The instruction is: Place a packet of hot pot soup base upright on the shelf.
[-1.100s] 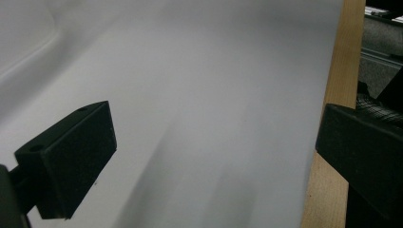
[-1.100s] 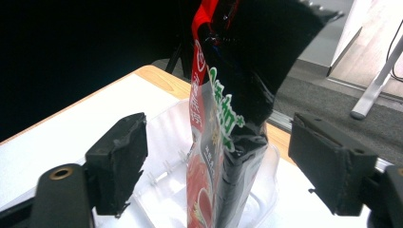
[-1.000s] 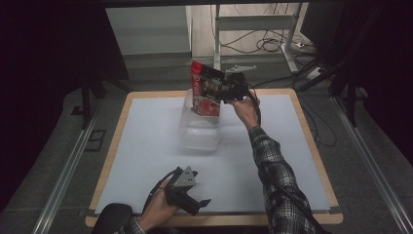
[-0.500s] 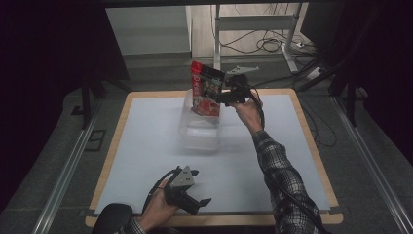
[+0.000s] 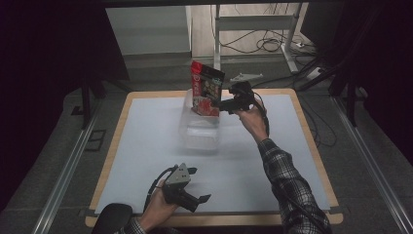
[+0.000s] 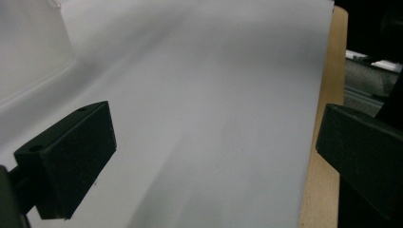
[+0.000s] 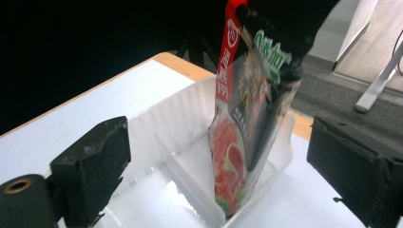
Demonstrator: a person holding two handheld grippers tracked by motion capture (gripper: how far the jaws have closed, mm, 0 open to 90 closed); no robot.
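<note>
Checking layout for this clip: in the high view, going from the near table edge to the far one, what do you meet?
Left gripper → clear plastic container → red snack pouch standing in its far end, with the right gripper beside it, jaws just opened.

The red and black snack pouch [image 7: 247, 118] bears green and white lettering, too blurred to read.

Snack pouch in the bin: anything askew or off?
Slightly. The snack pouch stands on end in the far compartment of the clear bin, leaning, most of it above the rim. The right gripper, jaws just opened, is off it. No spill or damage visible.
</note>
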